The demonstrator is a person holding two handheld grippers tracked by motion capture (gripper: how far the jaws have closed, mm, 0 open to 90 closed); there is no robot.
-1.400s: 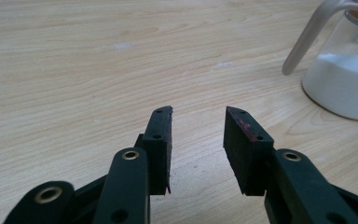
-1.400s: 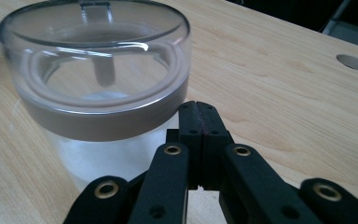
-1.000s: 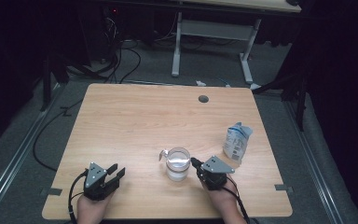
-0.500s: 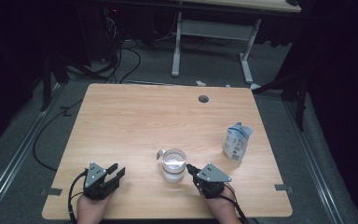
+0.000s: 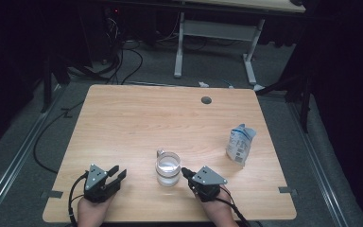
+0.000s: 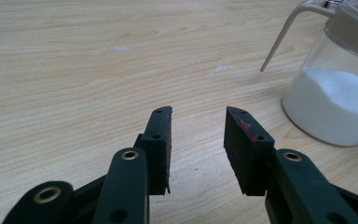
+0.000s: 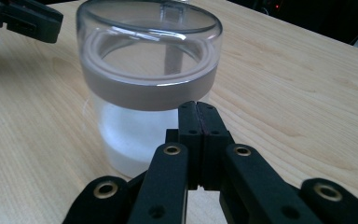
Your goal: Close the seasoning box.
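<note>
Two tools work near the bench's [image 5: 137,118] near edge: the right tool [image 5: 185,171], jaws pressed together on nothing, points at the lidded jar [image 5: 168,168] of white powder just left of it. Nudge low on its wall, I judge, lest it tip. The left tool [image 5: 119,173] rests half open, empty. A pouch [image 5: 240,144] stands right; cables cross the dark floor [image 5: 146,66] beyond.

The jar [image 5: 168,168] stands near the front edge of the surface [image 5: 137,123], directly ahead of the closed right tongs [image 5: 185,170] and blocking their straight path. The parted left tongs [image 5: 116,173] face bare wood, the jar off to their right. A pouch [image 5: 240,144] stands well apart at the right side.
</note>
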